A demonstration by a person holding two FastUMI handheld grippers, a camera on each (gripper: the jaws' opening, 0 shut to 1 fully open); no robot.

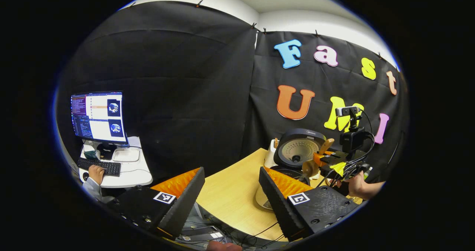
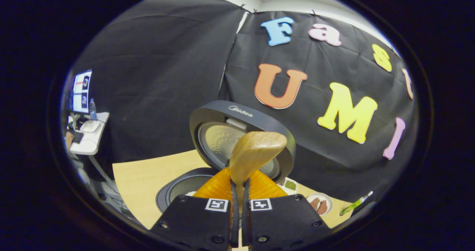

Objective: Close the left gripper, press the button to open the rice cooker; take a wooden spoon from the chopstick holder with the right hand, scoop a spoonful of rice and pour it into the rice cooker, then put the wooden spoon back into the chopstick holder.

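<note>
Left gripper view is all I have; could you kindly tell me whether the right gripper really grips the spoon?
Observer: Yes, the right gripper is shut on the spoon, which is pressed from both sides.
Operator: Thank you. Where is the pot relative to it?
Observer: The open pot lies below and left of the gripper, and the raised lid stands behind the spoon.
Operator: Is anything else close by?
Observer: A small dish with brownish pieces sits to the right.
</note>
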